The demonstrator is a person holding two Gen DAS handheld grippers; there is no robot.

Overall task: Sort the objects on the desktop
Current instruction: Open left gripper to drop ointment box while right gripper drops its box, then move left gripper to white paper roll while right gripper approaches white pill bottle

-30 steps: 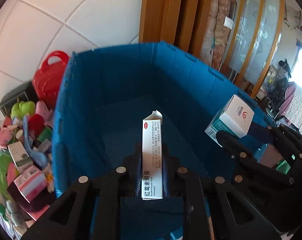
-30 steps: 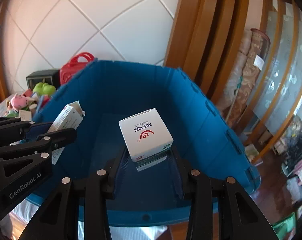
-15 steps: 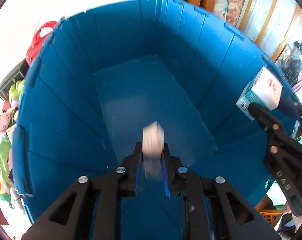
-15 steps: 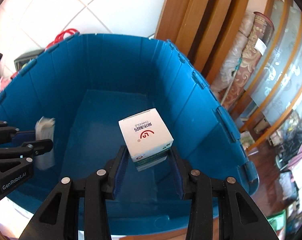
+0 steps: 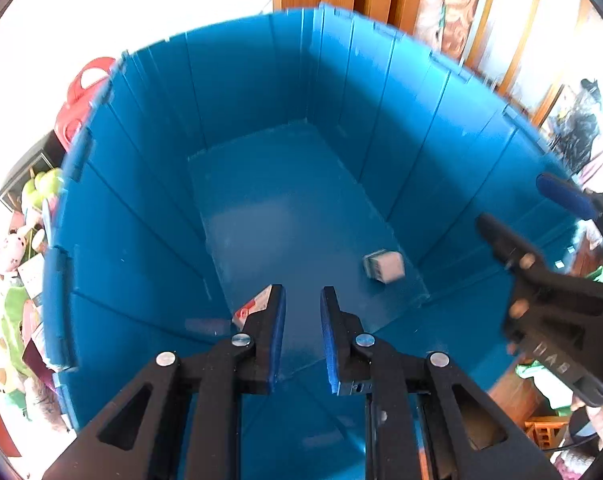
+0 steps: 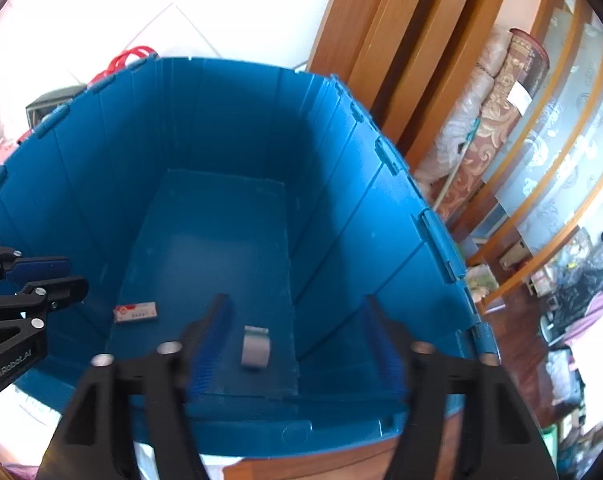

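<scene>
Both tongs were held above the blue bin (image 5: 261,92), angled down into it, so that released items would fall inside. The left tongs (image 5: 302,312) were seen with a narrow gap between the blades and nothing gripped. The right tongs (image 6: 297,344) were opening, with nothing between them. A small box (image 6: 255,347), blurred, was seen near the bin floor below the right tongs; whether it had landed could not be told. A flat carton (image 6: 136,312) lay on the bin floor near the left wall, bearing a red band and small print too fine to be read. "GenRobot.AI" was legible on the left tongs in the right wrist view. Unsorted toys (image 5: 17,248) remained outside the bin's left wall.
</scene>
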